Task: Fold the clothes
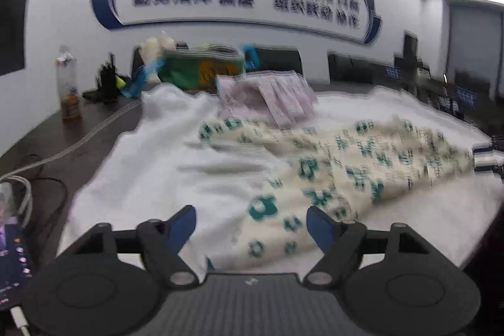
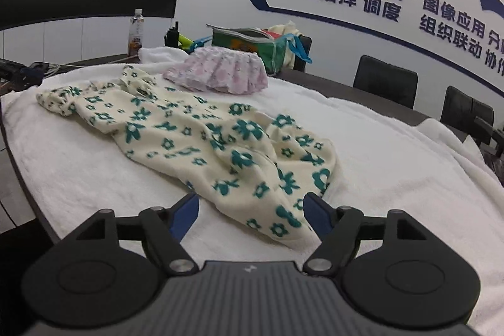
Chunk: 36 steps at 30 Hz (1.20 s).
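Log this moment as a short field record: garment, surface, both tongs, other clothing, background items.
garment: cream top with green flowers, lying rumpled and unfolded
surface: white towel spread over the table
left tongs: open, holding nothing, over the garment's near edge
right tongs: open, holding nothing, near the garment's hem
other clothing: pink floral piece, behind the cream top
background: green bag, drink bottle
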Motion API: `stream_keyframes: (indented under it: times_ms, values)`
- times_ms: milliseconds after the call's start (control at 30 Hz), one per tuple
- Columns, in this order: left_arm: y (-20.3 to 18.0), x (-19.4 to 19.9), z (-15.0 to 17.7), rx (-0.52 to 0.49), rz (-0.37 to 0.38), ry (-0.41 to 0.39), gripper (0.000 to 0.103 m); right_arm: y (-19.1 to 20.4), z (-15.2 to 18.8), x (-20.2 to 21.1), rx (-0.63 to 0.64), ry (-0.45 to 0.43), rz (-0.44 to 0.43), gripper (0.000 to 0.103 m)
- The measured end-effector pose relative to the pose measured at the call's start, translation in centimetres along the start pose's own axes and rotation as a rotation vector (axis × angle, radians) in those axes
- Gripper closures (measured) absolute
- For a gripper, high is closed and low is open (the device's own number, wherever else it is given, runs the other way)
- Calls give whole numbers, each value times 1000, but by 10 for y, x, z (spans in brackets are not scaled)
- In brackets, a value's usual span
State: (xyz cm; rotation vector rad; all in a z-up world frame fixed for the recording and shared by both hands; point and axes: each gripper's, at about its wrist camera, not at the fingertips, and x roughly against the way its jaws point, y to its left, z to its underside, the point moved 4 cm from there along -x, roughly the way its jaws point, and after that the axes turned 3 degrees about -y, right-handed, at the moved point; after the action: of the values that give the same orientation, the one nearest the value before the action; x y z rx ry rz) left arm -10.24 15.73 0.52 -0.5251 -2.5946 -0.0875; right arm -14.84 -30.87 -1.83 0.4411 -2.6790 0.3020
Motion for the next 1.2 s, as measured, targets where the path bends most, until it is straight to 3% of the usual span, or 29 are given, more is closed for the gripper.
stream_keyframes:
  times_ms: [33, 167, 233, 333, 400, 433, 467, 533, 567, 600, 767, 833, 867, 900, 933, 1000, 1033, 1100, 1200]
  values:
    - [-1, -7, 1, -2, 9, 42, 100, 0, 1, -5, 8, 9, -6, 28]
    - [2, -10, 0, -81, -10, 49, 102, 6, 4, -16, 72, 14, -38, 29]
    - [8, -8, -5, -115, -74, 33, 102, 3, 5, -22, 75, 22, -31, 29]
    - [19, -4, -13, -148, -224, 3, 102, -4, 7, -32, 64, 42, -23, 38]
    - [25, 5, -17, -106, -267, -2, 100, -6, 7, -31, 72, 41, -29, 40]
    - [20, 13, -21, -97, -236, -36, 99, -6, 8, -31, 75, 40, -32, 40]
    - [13, 22, -25, -90, -195, -77, 94, -7, 8, -31, 79, 40, -36, 40]
    - [-14, 12, -23, -192, -140, -71, 64, -6, 5, -29, 102, 34, -34, 40]
    - [-28, 6, -21, -248, -114, -64, 41, -5, 3, -28, 115, 31, -33, 40]
    - [-42, -1, -19, -304, -88, -57, 31, -4, 1, -27, 128, 28, -31, 40]
    - [-112, -32, -9, -582, 45, -22, 31, 8, -5, -29, 232, 34, -29, 40]
    - [-113, -45, -7, -592, 22, 11, 38, 13, -6, -31, 274, 42, -33, 40]
    - [-110, -48, -7, -580, 31, 16, 52, 15, -4, -33, 289, 51, -38, 41]
    - [-107, -50, -8, -567, 43, 18, 80, 15, -3, -35, 295, 59, -42, 46]
    - [-103, -53, -8, -552, 47, 39, 92, 14, -3, -38, 296, 63, -46, 49]
    - [-96, -50, -10, -534, 70, 49, 93, 12, -1, -42, 297, 70, -53, 71]
    - [-95, -46, -9, -547, 78, 42, 93, 12, -1, -40, 293, 72, -58, 72]
    - [-93, -36, -9, -558, 84, 16, 94, 12, 1, -30, 279, 71, -71, 89]
    - [-89, -24, -10, -545, 109, 8, 95, 13, 3, -14, 259, 70, -90, 95]
